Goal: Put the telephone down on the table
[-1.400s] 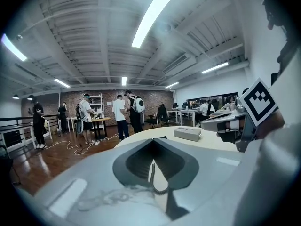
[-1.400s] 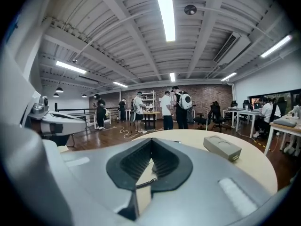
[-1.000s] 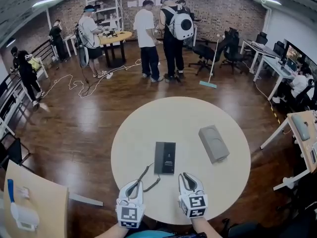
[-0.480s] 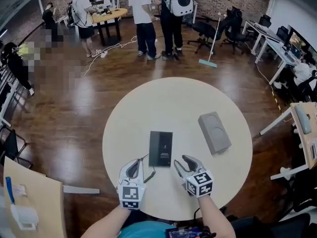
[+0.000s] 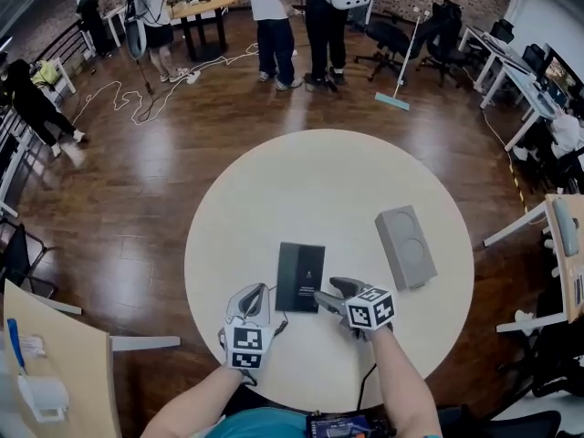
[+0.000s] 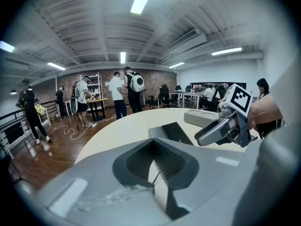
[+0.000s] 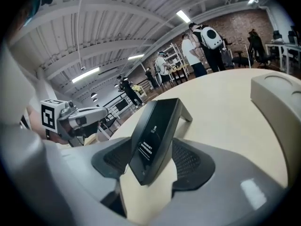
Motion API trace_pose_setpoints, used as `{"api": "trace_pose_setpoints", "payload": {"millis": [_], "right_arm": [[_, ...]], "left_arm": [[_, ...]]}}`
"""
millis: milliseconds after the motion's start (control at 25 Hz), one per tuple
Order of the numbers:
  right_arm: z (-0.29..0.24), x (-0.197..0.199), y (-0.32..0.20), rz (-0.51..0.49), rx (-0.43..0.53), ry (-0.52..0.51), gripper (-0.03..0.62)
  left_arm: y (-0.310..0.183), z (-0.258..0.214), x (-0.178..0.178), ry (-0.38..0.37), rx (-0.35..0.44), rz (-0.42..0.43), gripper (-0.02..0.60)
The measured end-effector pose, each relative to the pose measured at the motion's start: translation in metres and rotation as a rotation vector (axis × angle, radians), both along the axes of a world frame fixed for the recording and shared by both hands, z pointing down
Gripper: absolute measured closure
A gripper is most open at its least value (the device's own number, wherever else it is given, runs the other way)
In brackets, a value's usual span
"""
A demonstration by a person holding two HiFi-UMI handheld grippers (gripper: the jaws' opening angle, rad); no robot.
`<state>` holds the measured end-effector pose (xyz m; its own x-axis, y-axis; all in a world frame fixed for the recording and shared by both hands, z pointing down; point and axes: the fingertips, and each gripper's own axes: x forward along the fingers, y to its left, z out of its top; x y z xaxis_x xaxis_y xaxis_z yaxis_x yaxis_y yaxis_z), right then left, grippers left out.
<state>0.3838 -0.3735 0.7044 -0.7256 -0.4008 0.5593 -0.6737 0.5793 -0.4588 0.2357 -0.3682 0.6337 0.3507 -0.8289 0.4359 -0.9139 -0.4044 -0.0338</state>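
In the head view, lower left of centre, we hold the left gripper (image 5: pixel 253 293) low over the round table (image 5: pixel 274 190). Its jaws are drawn together, and in its own view the pads meet along a seam. A thin dark cable (image 5: pixel 276 321) lies on the tabletop just right of it, near the telephone's lower left corner; we cannot tell whether the gripper touches it.

The telephone (image 5: pixel 300 276), a flat black slab, lies on the table just below the frame's centre, between the two grippers, with its long side running up the frame.

The right gripper (image 5: pixel 328 290) reaches in from the lower right, its tips at the telephone's lower right corner. In the right gripper view the jaws stand wide and have just been opening, with the telephone's near end between them. A strip of tabletop shows between the telephone and the right-hand pad. On the left-hand side we cannot tell whether pad and telephone touch.

Further right, apart from the telephone, a grey box (image 5: pixel 405 246) rests on the table.
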Motion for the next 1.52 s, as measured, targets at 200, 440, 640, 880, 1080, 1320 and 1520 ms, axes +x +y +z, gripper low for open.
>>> {"api": "trace_pose_setpoints", "payload": {"millis": [200, 440, 640, 880, 1080, 1320, 1520], "right_arm": [[0.025, -0.008, -0.018, -0.024, -0.110, -0.065, 0.313], [0.033, -0.018, -0.023, -0.089, -0.160, -0.142, 0.313], [0.039, -0.025, -0.034, -0.117, -0.188, -0.144, 0.313], [0.045, -0.038, -0.025, -0.198, -0.232, -0.144, 0.313], [0.049, -0.044, -0.025, -0.205, -0.259, -0.118, 0.343], [0.050, -0.043, -0.023, -0.159, -0.348, -0.185, 0.368], [0.050, -0.047, -0.024, -0.106, -0.425, -0.249, 0.381]], "left_arm": [[-0.015, 0.027, -0.005, -0.002, -0.069, 0.007, 0.569], [-0.020, 0.041, -0.008, -0.002, -0.101, 0.022, 0.569], [-0.021, 0.047, -0.012, -0.002, -0.115, 0.030, 0.569], [-0.018, 0.054, -0.018, 0.013, -0.136, 0.023, 0.569], [-0.018, 0.054, -0.022, 0.029, -0.140, 0.026, 0.569], [-0.015, 0.054, -0.022, 0.042, -0.145, 0.025, 0.569], [-0.013, 0.054, -0.022, 0.042, -0.148, 0.029, 0.569]]}}
